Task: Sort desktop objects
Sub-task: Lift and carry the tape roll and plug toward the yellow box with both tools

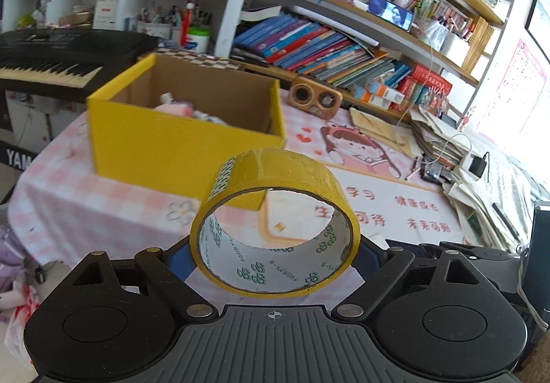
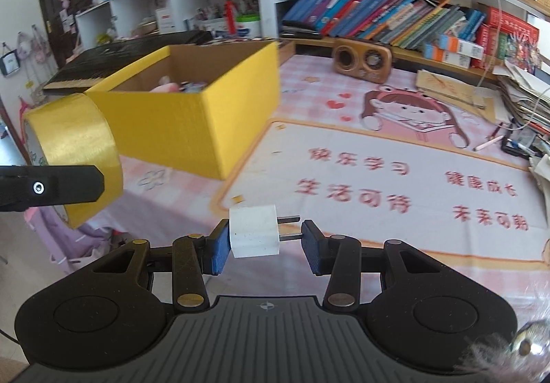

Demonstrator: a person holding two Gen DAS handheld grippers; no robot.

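My left gripper (image 1: 275,255) is shut on a wide roll of yellow tape (image 1: 275,176), held in the air with its hole facing the camera. The blue pads are mostly hidden behind the roll. Just beyond it on the pink table stands an open yellow cardboard box (image 1: 182,149) with a pink toy and other small things inside. My right gripper (image 2: 266,243) is shut on a white plug adapter (image 2: 252,231); the body rests on the left pad and the two metal prongs reach the right pad. At the left of the right wrist view are the tape (image 2: 74,135), a left finger (image 2: 51,188) and the box (image 2: 178,128).
A black keyboard (image 1: 51,59) lies behind the box. A wooden speaker (image 2: 362,61) stands at the back, under shelves of books. Piles of papers, pens and cables (image 1: 481,183) crowd the right edge. The pink cartoon mat (image 2: 378,176) covers the table.
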